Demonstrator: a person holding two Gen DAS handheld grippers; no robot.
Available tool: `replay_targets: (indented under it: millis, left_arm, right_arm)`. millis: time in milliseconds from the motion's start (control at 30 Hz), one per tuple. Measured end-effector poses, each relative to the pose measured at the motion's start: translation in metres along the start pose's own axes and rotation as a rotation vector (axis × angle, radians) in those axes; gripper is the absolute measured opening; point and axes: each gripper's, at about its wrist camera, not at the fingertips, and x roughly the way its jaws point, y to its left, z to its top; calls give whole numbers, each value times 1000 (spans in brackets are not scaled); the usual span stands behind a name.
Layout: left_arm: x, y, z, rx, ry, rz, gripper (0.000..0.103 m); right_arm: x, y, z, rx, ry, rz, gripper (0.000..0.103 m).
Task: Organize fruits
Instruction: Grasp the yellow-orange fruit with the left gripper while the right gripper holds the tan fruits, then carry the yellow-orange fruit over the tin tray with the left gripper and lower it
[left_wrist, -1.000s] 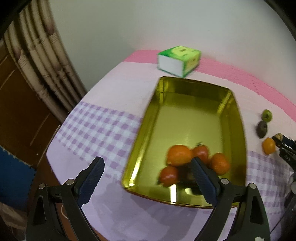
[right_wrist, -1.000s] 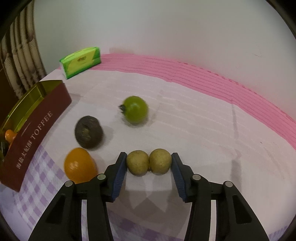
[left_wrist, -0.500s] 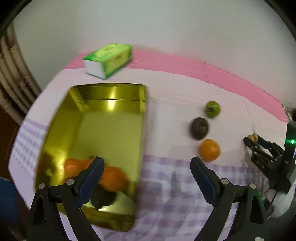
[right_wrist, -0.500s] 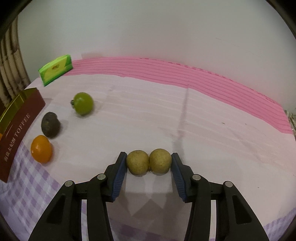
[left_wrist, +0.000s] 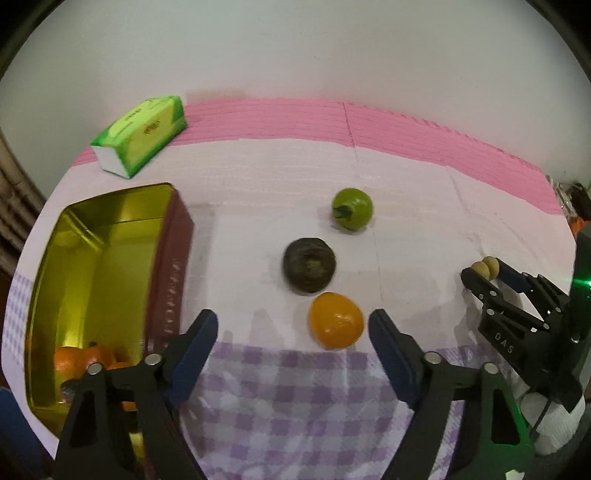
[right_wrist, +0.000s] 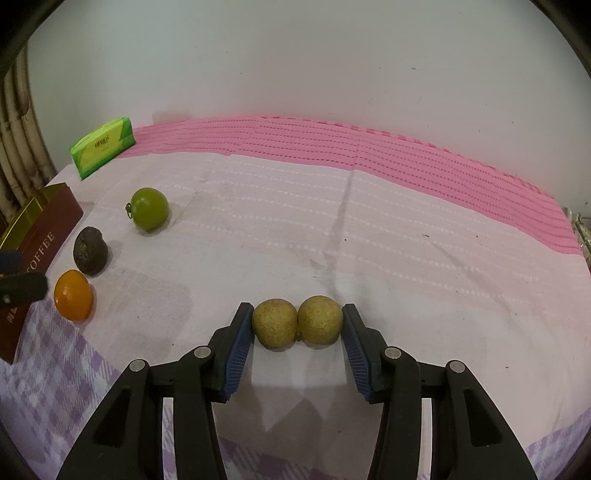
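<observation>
My left gripper hovers over the tablecloth with its jaws closing; a small orange fruit lies just ahead between the fingertips, untouched by the pads. Beyond it lie a dark brown wrinkled fruit and a green fruit. At the left stands the gold tin with several orange fruits in its near end. My right gripper is shut on a pair of yellow-brown round fruits, held side by side just above the cloth.
A green tissue pack lies at the back left by the white wall. The tin's dark red side faces the loose fruits. A pink mat runs along the back. One left finger shows near the orange fruit.
My left gripper swung right from above the tin to the loose fruits, and its jaws have narrowed. The right gripper drifted slightly right, still holding the pair of fruits.
</observation>
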Motion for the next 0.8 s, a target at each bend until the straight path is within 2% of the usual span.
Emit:
replay_targets:
  millis: [133, 333, 433, 800]
  left_arm:
    - [17, -6, 1, -13, 45, -31, 64]
    - [31, -14, 3, -5, 69, -37, 48]
    - [36, -16, 1, 7, 82, -48, 34]
    - [32, -14, -7, 26, 78, -52, 33]
  right_arm:
    - [0, 0, 0, 0, 0, 0, 50]
    - [0, 0, -1, 1, 0, 1, 50]
    - [0, -1, -1, 2, 0, 1, 50]
    - [0, -1, -1, 1, 0, 1, 50]
